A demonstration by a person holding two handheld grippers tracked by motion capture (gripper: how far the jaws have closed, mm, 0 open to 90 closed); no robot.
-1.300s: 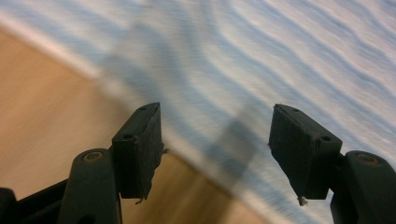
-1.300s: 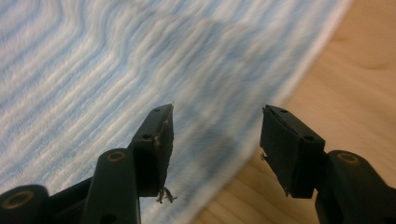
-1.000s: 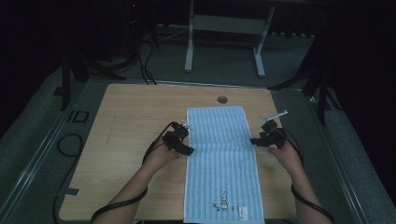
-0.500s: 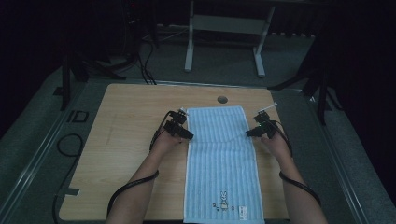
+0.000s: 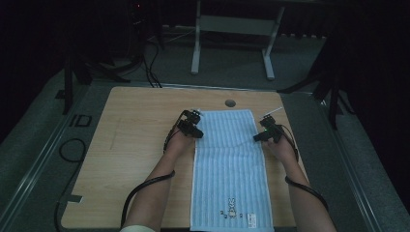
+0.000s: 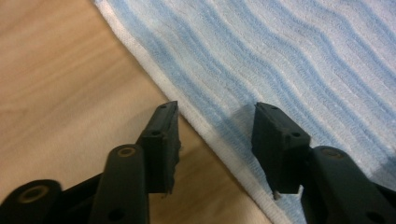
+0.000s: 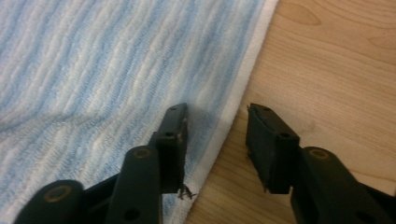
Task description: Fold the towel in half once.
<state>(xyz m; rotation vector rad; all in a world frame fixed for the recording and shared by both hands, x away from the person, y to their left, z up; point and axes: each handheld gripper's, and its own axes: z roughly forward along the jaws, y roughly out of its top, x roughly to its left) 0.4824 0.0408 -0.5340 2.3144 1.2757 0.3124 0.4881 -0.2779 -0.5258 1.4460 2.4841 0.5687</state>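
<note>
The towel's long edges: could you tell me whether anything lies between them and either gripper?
Nothing visible does. The left gripper and the right gripper each straddle a white edge of the towel, jaws just closing, pads not yet pressing.

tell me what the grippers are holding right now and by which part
Nothing yet. The left gripper and right gripper each straddle a long side edge of the towel; their jaws have just been closing but stand apart, not pinching.

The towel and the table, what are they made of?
The towel looks like soft terry cloth, probably cotton: fuzzy looped ribs in wavy blue and white stripes, with a plain white woven hem. The table looks like pale wood, or maybe a wood-look laminate: smooth, matt, with grain lines and a knot. The pictures cannot settle which.
</note>
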